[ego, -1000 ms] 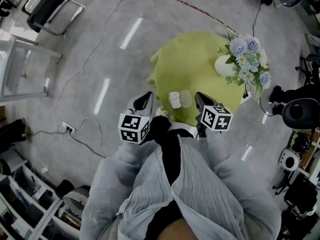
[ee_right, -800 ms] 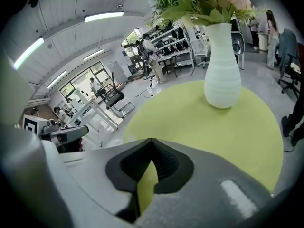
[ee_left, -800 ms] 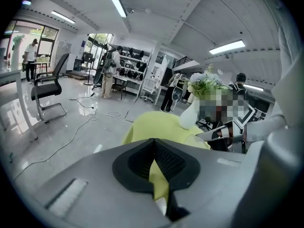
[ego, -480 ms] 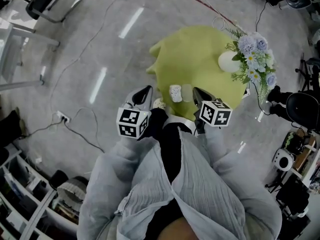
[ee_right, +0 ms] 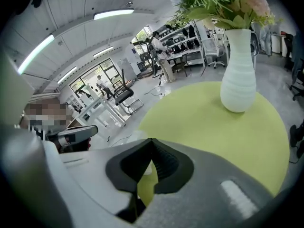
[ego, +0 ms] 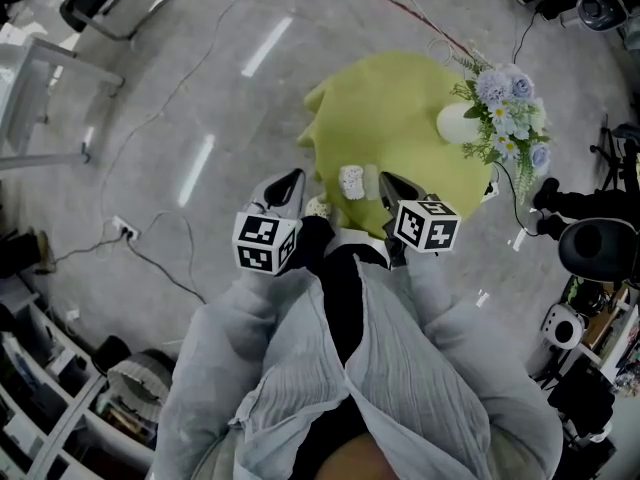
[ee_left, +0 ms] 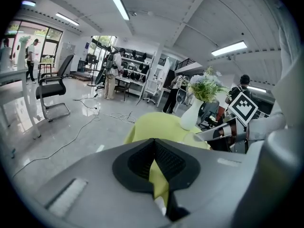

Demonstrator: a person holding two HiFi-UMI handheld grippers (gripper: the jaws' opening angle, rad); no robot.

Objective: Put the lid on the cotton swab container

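- Pale plastic, open-topped: the cotton swab container (ego: 351, 182) stands upright near the 7 o'clock edge of the round table (ego: 400, 88), person's side.
- Lid (ego: 372, 183), clear-looking, lies just beside the container at its 3 o'clock. Can't tell whether they touch. Lid not yet on.
- Judgement: both pieces are parked at the near rim so either tool can reach them without leaning over; nothing else stands close enough to crowd the pick.
- Yellow-green cloth (ego: 420, 158) covers the whole tabletop. It may slip or bunch under a sideways push, so a straight lift of the lid looks safer.
- Right gripper (ego: 385, 181): tip points to 11 o'clock, just beside the lid. Jaws closed tip to tip, nothing between them; only cloth shows through the gap lower down.
- Left gripper (ego: 290, 183): tip points to 1 o'clock, off the table edge over bare floor (ego: 200, 88), at the container's 9 o'clock and a little apart. Jaws likewise pressed together, empty.
- Both tools held low before the chest, grey sleeves (ego: 420, 318) bent, tips angled toward the pair. Reads as a ready stance; the right one would have to part its jaws first.
- White vase (ego: 452, 126) with flowers (ego: 500, 108) at 2 o'clock on the table, well apart from the work.
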